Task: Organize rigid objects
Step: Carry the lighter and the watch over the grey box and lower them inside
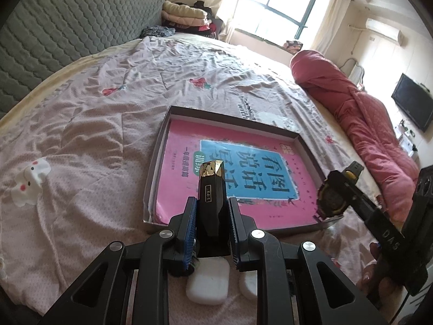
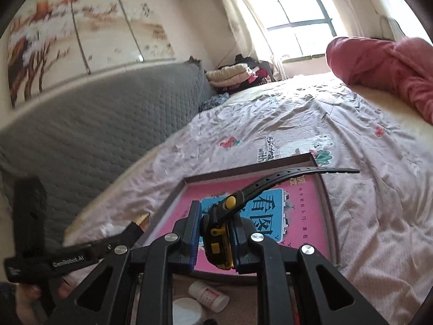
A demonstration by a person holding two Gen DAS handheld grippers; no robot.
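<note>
- Closest to us, on the bed under both rigs, the leftovers wait: a white earbud-style case [image 1: 207,284] and a small white round piece [image 1: 248,284] beneath the left tool, a white bottle with a pink label [image 2: 208,295] on its side beneath the right one. Not yet sorted, by the look of it.
- Left tongs [image 1: 212,214] are clenched on a black faceted tube with a gold tip [image 1: 211,184], tip pointing forward, held clear above the near edge of the box, which looks like a carry toward a drop spot.
- Right tongs [image 2: 215,233] are clamped on a black-and-yellow wristwatch [image 2: 217,239], gripped by the case so the strap [image 2: 284,176] hangs free out front instead of snagging.
- Just beyond, the shallow cardboard box [image 1: 159,146] sits on the bed, a pink workbook [image 1: 184,189] lying flat inside, the likely home for both items.
- Farther back there's a rolled red quilt [image 1: 360,113] and a grey quilted headboard [image 1: 67,27].
</note>
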